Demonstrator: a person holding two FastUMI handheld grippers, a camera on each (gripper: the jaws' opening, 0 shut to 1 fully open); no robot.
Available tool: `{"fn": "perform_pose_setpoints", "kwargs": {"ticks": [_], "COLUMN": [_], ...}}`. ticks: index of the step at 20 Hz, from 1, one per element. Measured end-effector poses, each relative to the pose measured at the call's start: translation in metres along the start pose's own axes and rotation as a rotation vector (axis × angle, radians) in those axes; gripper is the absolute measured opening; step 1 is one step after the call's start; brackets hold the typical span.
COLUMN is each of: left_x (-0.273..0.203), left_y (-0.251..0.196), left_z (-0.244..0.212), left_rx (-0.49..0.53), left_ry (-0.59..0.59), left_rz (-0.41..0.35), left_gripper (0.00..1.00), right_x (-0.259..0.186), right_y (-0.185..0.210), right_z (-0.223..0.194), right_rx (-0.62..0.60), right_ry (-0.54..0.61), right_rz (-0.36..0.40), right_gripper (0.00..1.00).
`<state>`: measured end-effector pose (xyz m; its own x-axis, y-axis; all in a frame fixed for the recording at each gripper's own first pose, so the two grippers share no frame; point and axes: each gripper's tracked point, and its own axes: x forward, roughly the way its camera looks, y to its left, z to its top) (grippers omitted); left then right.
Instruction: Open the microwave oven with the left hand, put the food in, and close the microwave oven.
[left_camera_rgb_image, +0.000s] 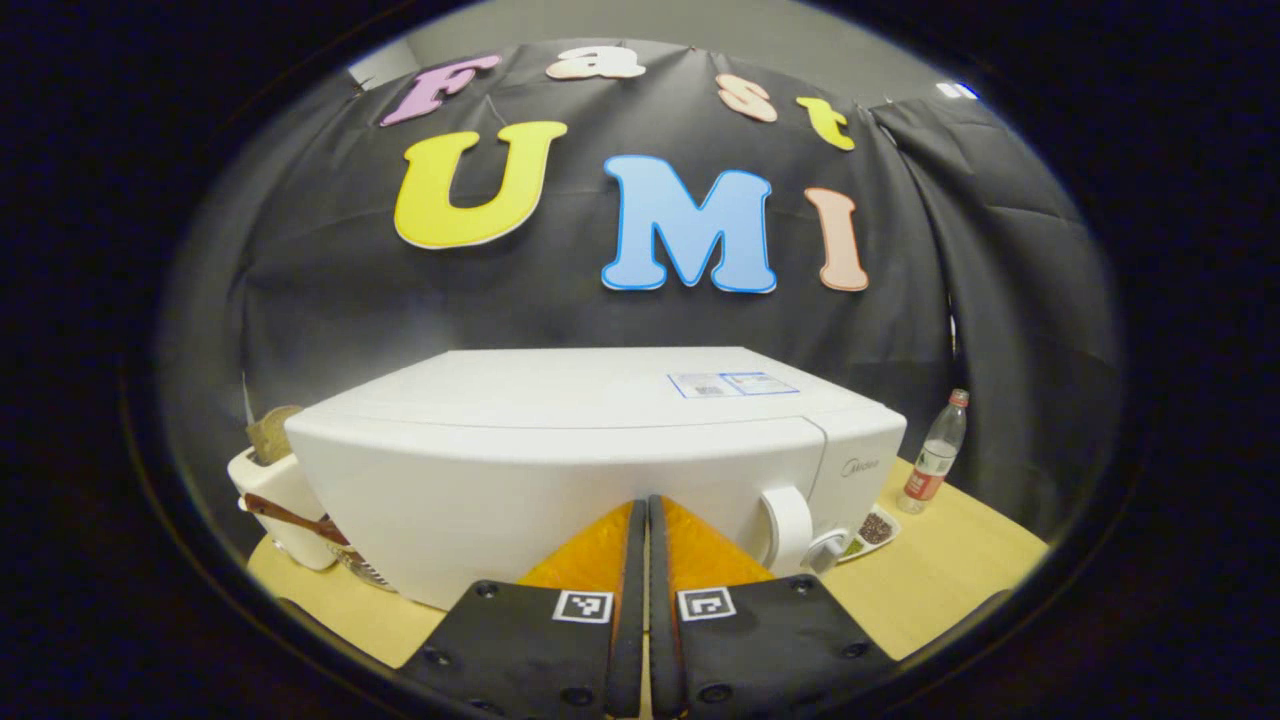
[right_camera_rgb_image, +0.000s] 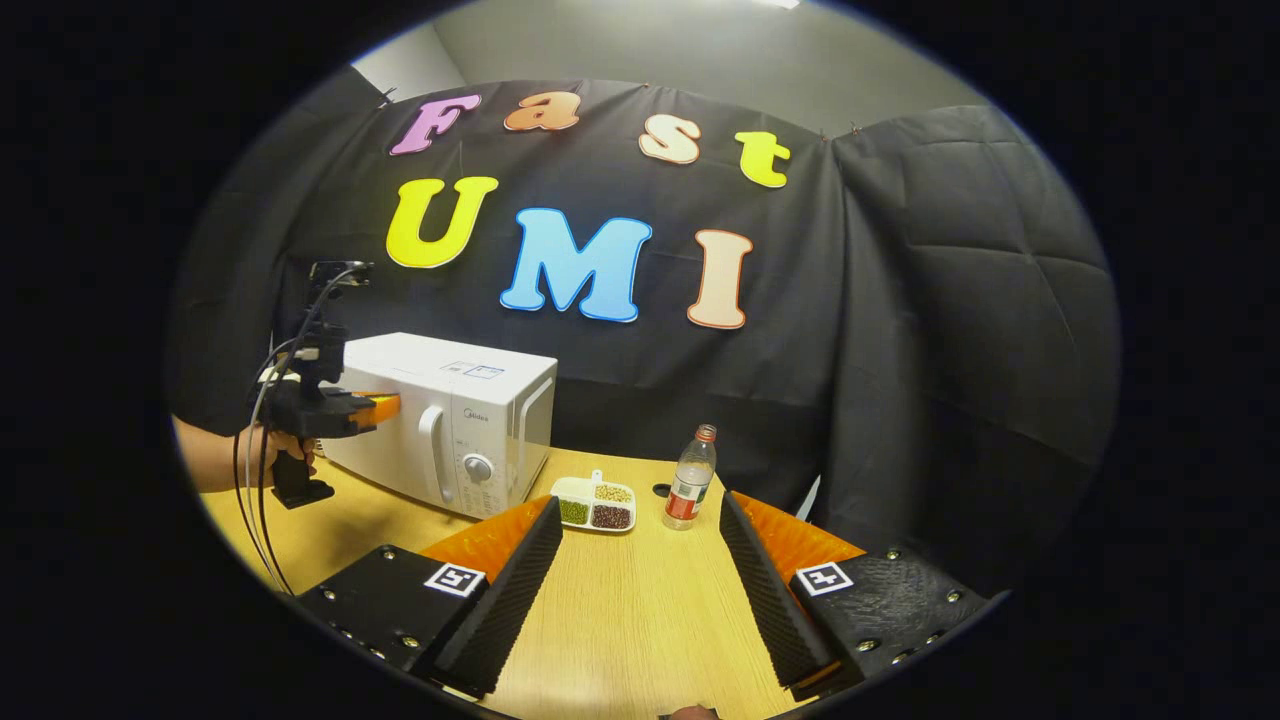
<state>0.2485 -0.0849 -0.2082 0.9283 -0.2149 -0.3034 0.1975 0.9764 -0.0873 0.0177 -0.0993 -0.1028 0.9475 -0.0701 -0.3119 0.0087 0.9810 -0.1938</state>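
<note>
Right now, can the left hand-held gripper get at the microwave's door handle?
Probably yes. The left hand-held gripper is shut, pointing at the closed white door just beside the handle. Nothing stands between them; the food tray and bottle sit off to the side.

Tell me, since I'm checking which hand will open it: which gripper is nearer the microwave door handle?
Left. The left gripper, fingers shut, sits right at the microwave front, just beside the door handle. The right gripper hangs open farther back over the table.
</note>
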Motion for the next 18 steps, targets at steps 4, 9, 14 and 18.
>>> {"fn": "perform_pose_setpoints", "kwargs": {"ticks": [4,9,14,18], "left_x": [-0.02,-0.084,-0.153,-0.204], "left_y": [-0.004,-0.008,-0.014,-0.013], "left_z": [0.022,0.053,0.073,0.083], "left_rx": [0.01,0.006,0.06,0.096], "left_ry": [-0.032,-0.097,-0.137,-0.16], "left_rz": [0.028,0.083,0.117,0.128], "left_gripper": [0.12,0.1,0.1,0.09], "right_x": [-0.005,-0.006,-0.01,-0.023], "right_y": [0.0,0.001,0.003,0.017], "right_z": [0.004,0.017,0.035,0.046], "right_rx": [0.023,0.066,0.076,0.101], "right_ry": [-0.024,-0.077,-0.129,-0.158], "right_rz": [0.042,0.115,0.153,0.166], "right_gripper": [0.97,0.97,0.98,0.97]}}
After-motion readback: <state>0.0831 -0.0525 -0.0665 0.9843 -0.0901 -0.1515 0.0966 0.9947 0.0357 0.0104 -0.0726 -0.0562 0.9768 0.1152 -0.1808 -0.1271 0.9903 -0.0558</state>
